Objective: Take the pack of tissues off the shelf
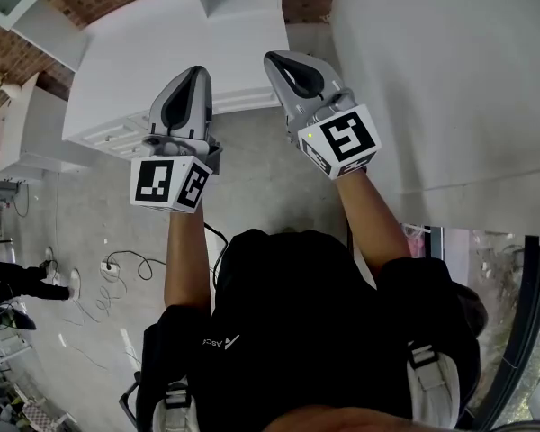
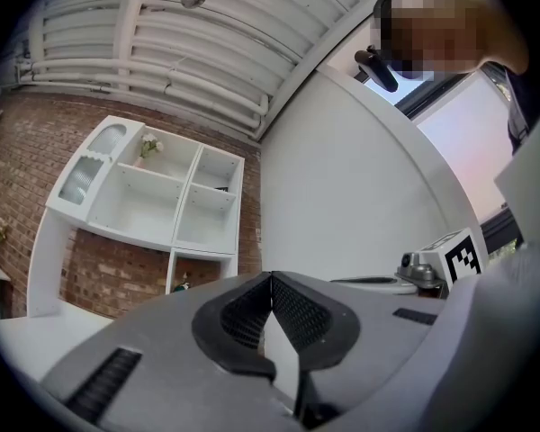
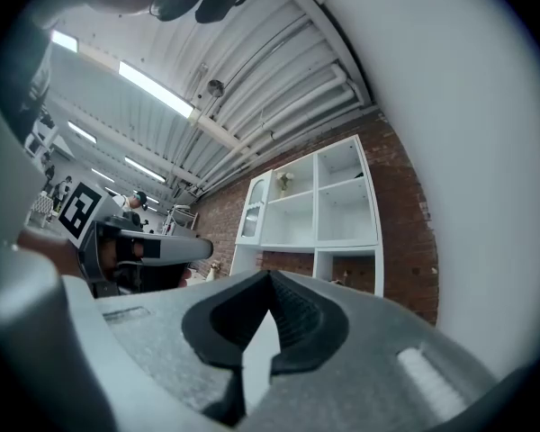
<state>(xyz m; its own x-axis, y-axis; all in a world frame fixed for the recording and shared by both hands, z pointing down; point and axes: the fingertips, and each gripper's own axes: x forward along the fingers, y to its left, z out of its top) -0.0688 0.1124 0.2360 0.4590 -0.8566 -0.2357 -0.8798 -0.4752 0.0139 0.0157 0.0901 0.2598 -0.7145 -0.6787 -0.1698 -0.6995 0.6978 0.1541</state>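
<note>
A white shelf unit (image 2: 153, 196) with several open compartments stands against a brick wall, and it also shows in the right gripper view (image 3: 315, 205). No pack of tissues can be made out in any view. A small plant (image 2: 148, 145) sits in an upper compartment and a small dark thing (image 2: 182, 284) in a lower one. My left gripper (image 2: 271, 277) is shut with nothing between its jaws, held up well short of the shelf. My right gripper (image 3: 270, 277) is shut too, and empty. In the head view both grippers, left (image 1: 195, 72) and right (image 1: 274, 58), point forward side by side.
A broad white wall (image 1: 432, 79) rises close on the right. A white cabinet top (image 1: 162, 52) lies ahead below the grippers. Cables (image 1: 126, 264) trail over the grey floor at the left, where a person (image 1: 13, 282) stands. A window (image 1: 513, 286) is at the lower right.
</note>
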